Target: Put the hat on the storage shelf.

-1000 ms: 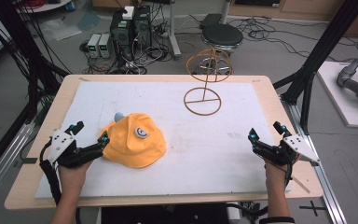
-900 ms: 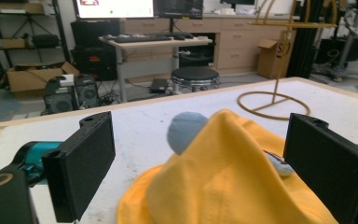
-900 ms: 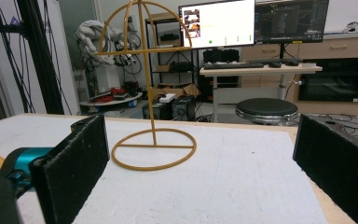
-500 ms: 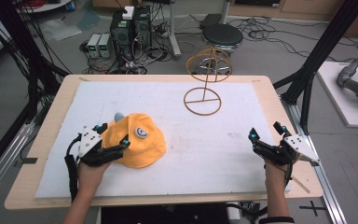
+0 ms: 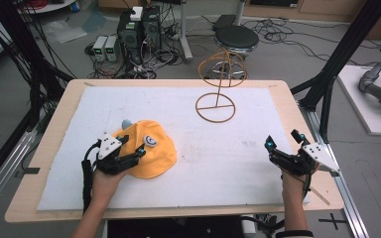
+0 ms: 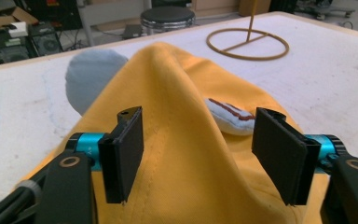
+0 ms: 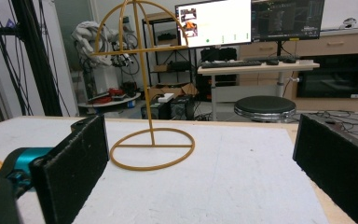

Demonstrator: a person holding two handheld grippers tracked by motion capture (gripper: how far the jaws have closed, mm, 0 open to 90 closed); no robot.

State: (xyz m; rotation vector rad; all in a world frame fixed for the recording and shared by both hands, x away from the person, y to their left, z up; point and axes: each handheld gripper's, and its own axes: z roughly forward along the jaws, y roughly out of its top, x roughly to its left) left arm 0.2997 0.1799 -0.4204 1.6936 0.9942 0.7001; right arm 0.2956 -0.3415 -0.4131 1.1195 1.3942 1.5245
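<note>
A yellow cap (image 5: 151, 154) with a grey-blue brim (image 6: 91, 77) and a white patch (image 6: 226, 115) lies on the white mat at the left. My left gripper (image 5: 132, 147) is open over the cap's near side, and a raised fold of the yellow cloth (image 6: 186, 154) stands between its two jaws without being pinched. A gold wire hat stand (image 5: 217, 94) with a ring base (image 7: 152, 149) stands at the back centre. My right gripper (image 5: 282, 140) rests open near the table's right front corner, pointing toward the stand, nothing between its jaws.
The white mat (image 5: 258, 163) covers most of the wooden table (image 5: 39, 163). A black stool (image 5: 235, 38), computers and cables are on the floor beyond the far edge. Black frame posts (image 5: 327, 74) flank the table.
My left gripper has moved right and forward from beside the cap until its open jaws straddle the cap's near side. The right gripper has stayed put.
</note>
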